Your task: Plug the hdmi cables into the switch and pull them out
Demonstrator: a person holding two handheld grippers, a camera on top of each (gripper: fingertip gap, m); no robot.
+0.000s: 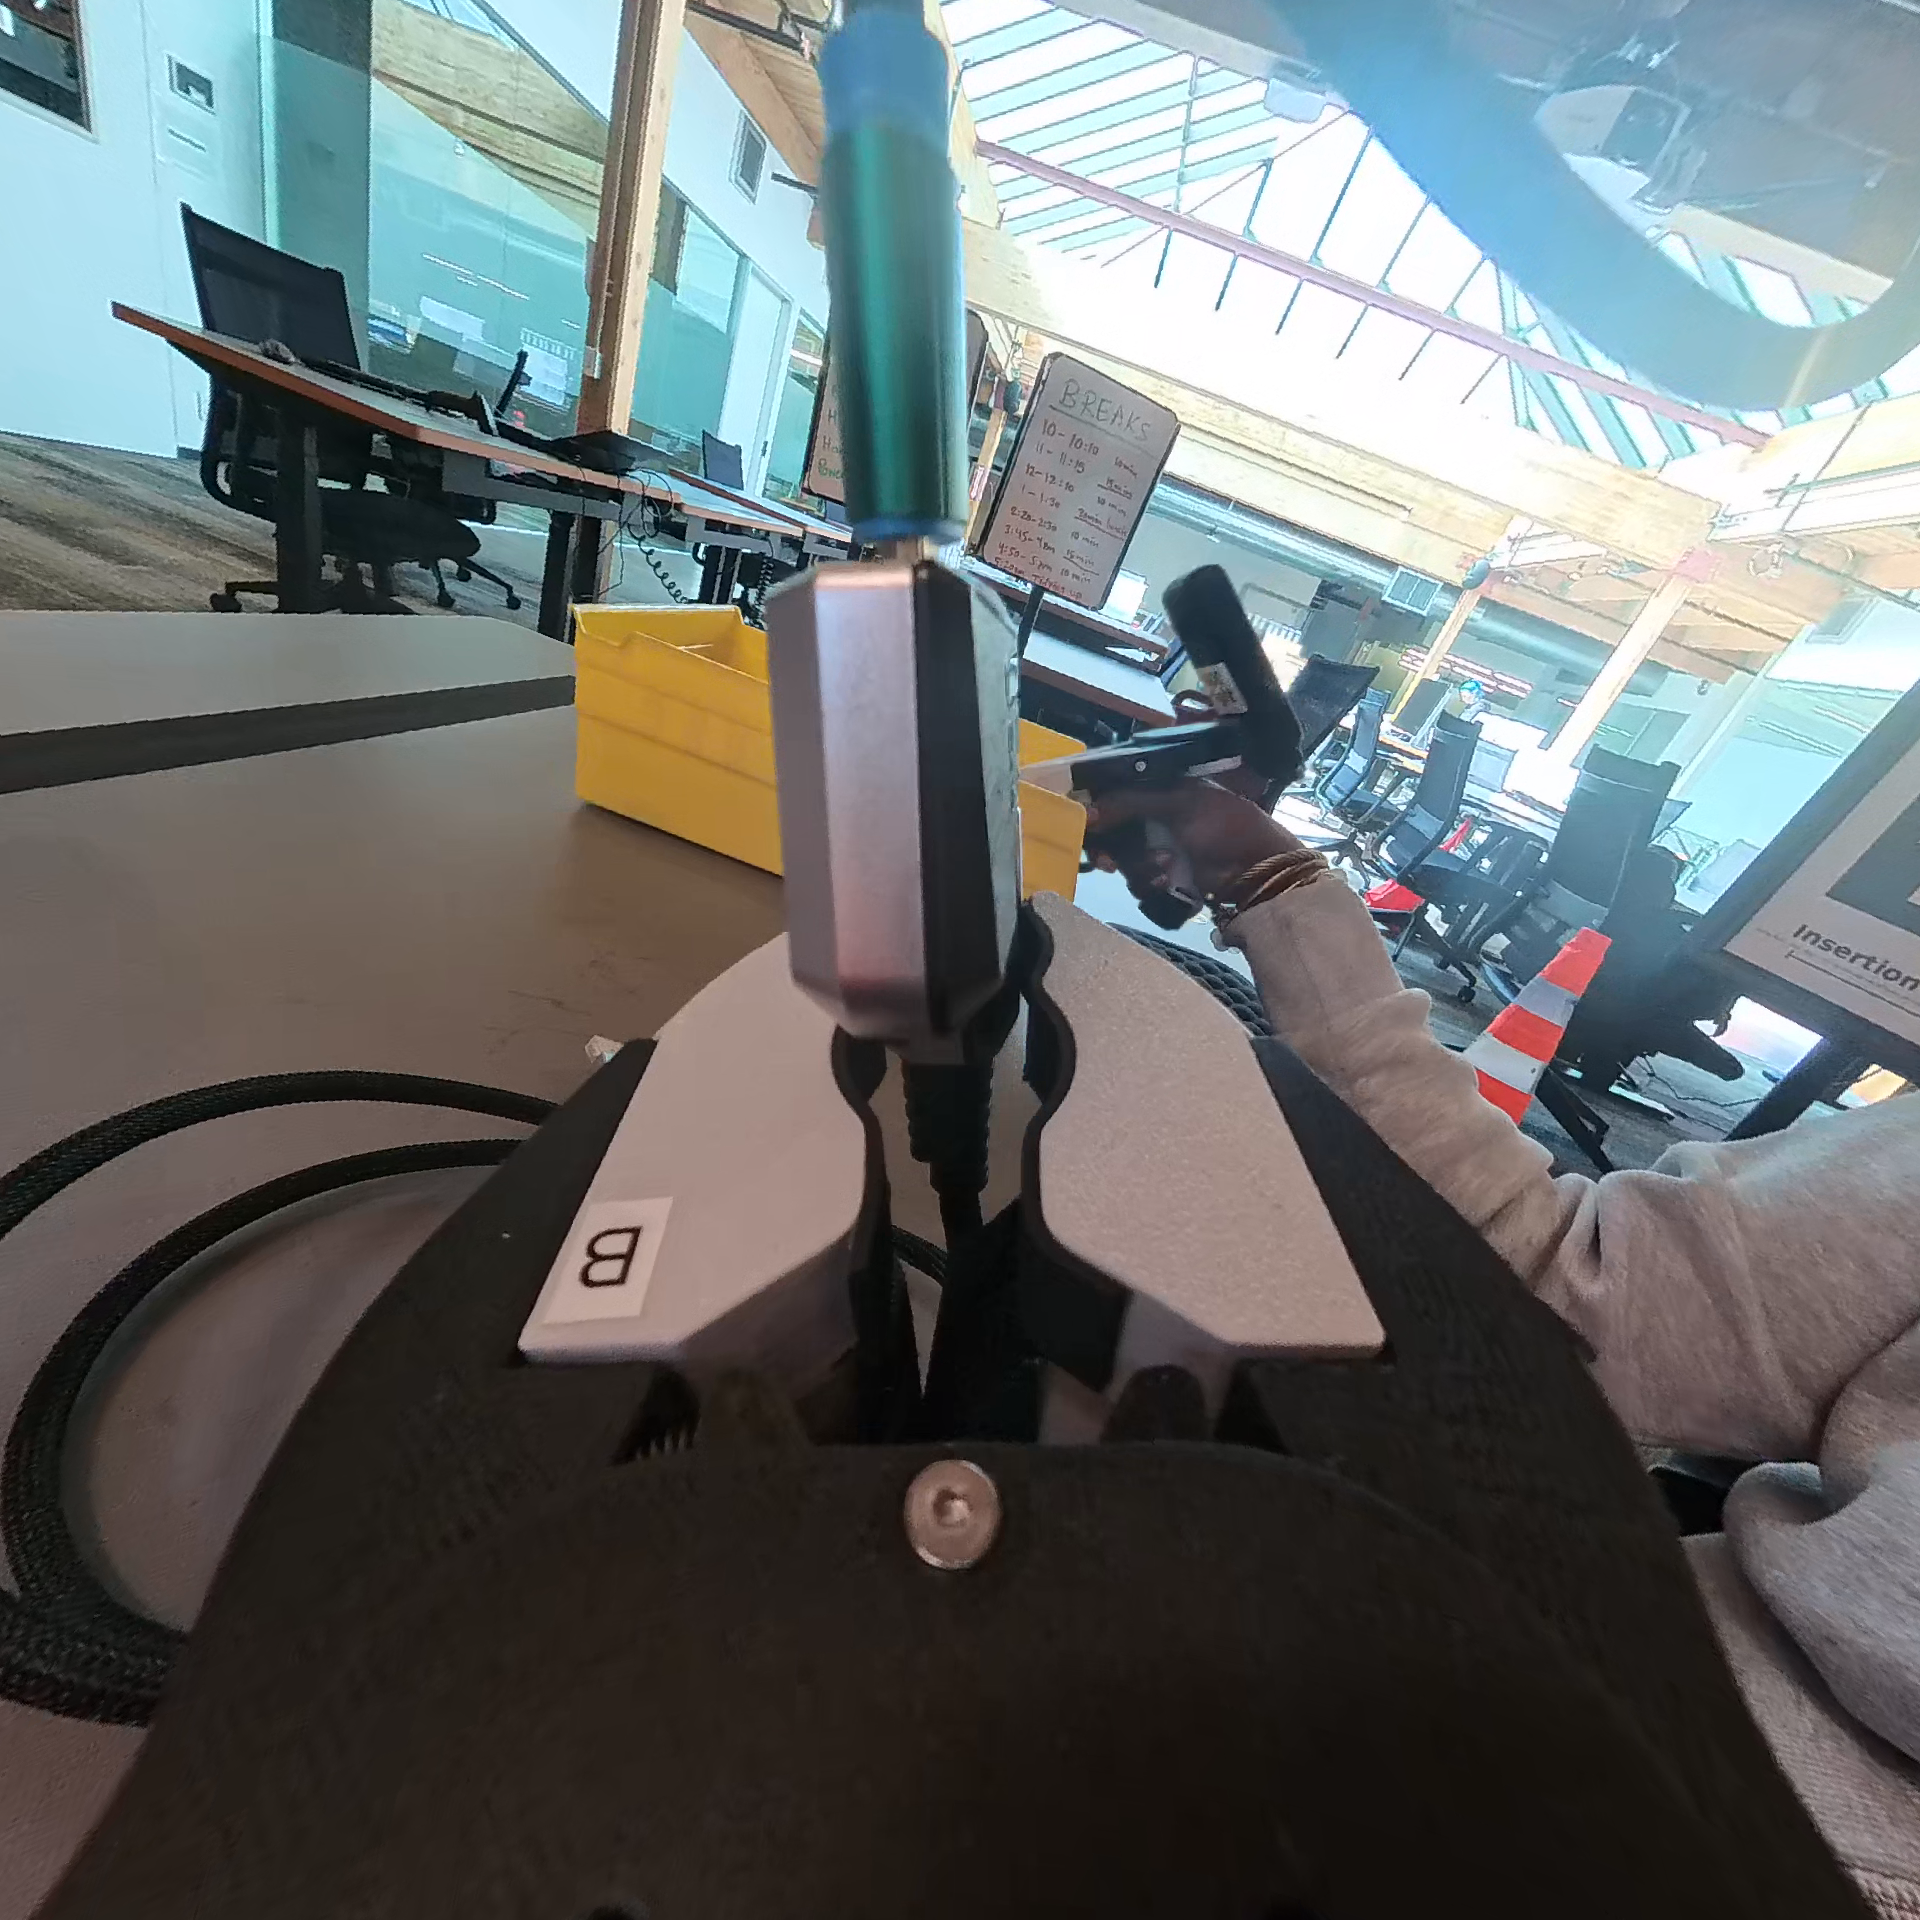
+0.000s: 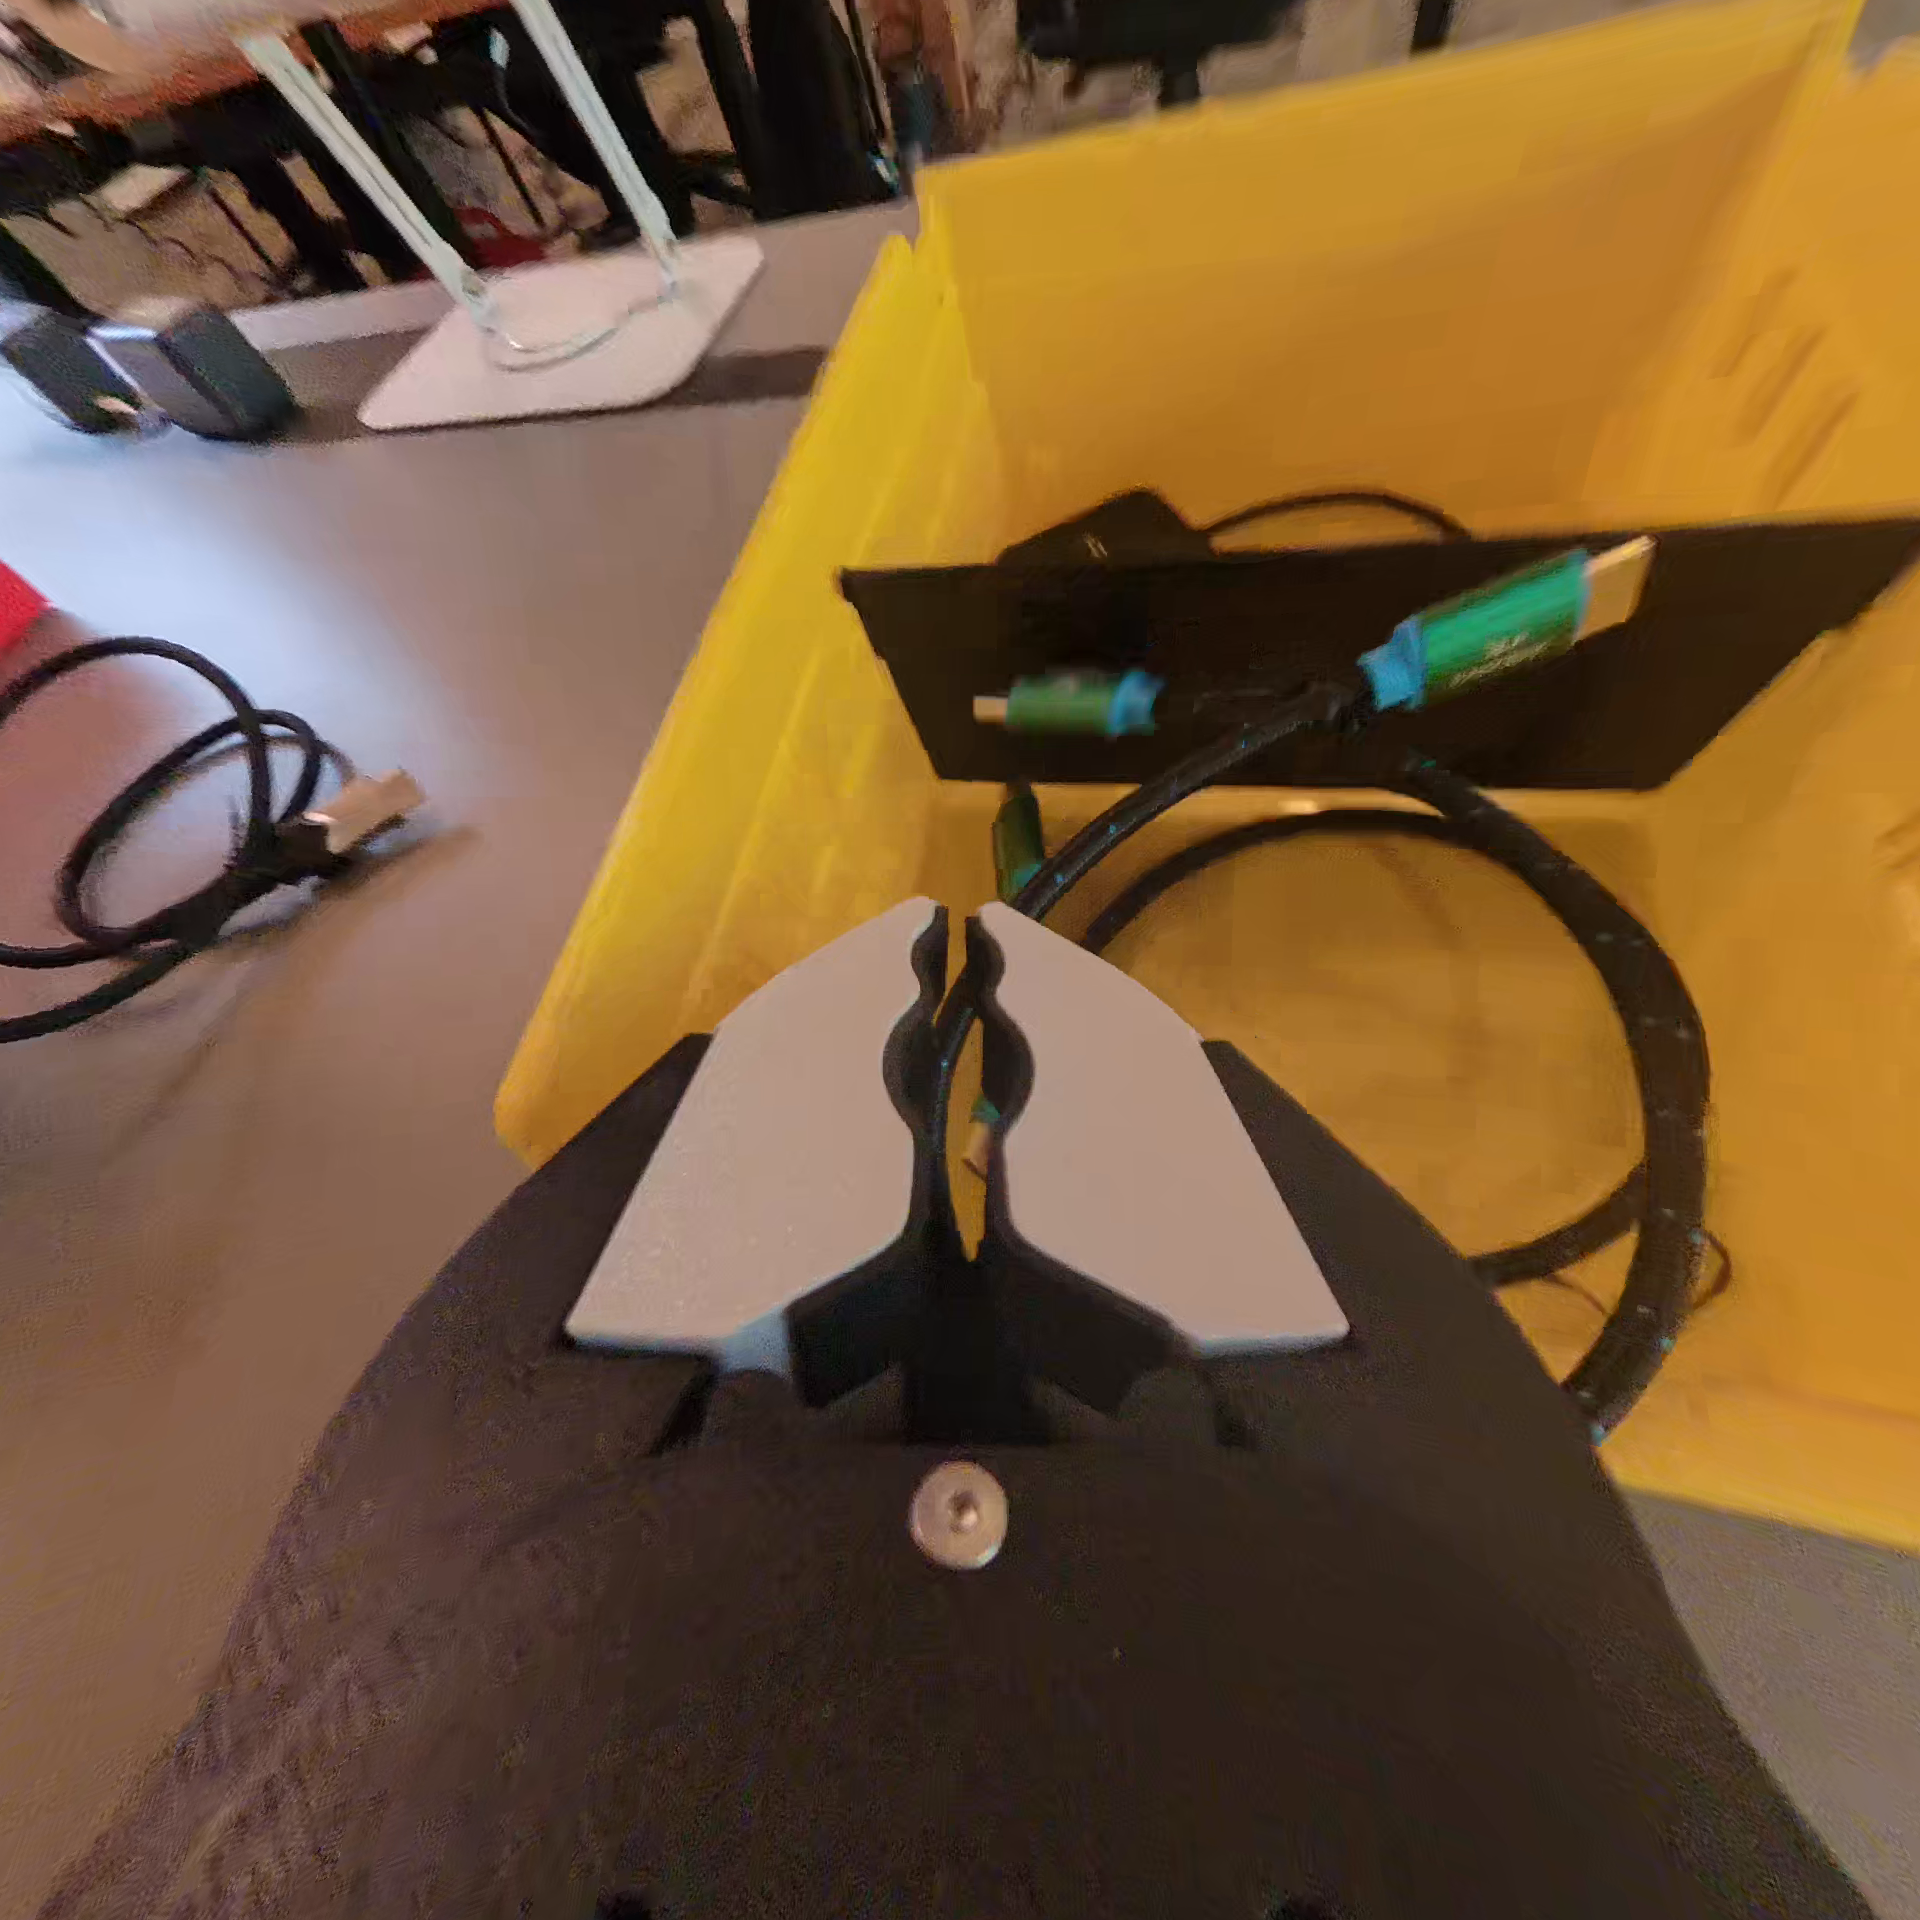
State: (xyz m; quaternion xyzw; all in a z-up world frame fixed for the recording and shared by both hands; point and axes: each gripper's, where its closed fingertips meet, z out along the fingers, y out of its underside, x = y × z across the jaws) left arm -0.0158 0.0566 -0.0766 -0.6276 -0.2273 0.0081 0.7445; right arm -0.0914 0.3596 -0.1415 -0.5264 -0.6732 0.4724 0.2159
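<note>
In the left wrist view my left gripper point(image 1: 925, 956) is shut on the lower end of the grey and black HDMI switch point(image 1: 883, 790) and holds it upright above the table. A green HDMI plug with blue tape point(image 1: 899, 312) is seated in the switch's top port. Its dark cable point(image 1: 1558, 239) arcs overhead, blurred. My right gripper point(image 2: 958, 914) is over the yellow bin point(image 2: 790, 727), shut on a black braided HDMI cable point(image 2: 1143, 800) that ends in a free green plug point(image 2: 1496, 634). The right gripper also shows in the left wrist view point(image 1: 1174, 769), held by a hand.
The yellow bin point(image 1: 665, 717) holds a black divider point(image 2: 1299, 748), two more green plugs point(image 2: 1081, 701) and coiled cable point(image 2: 1662, 1039). A black cable with a silver plug point(image 2: 364, 805) lies on the grey table point(image 2: 312, 1143). A white stand base point(image 2: 561, 343) stands behind. A braided cable point(image 1: 62, 1455) loops by my left gripper.
</note>
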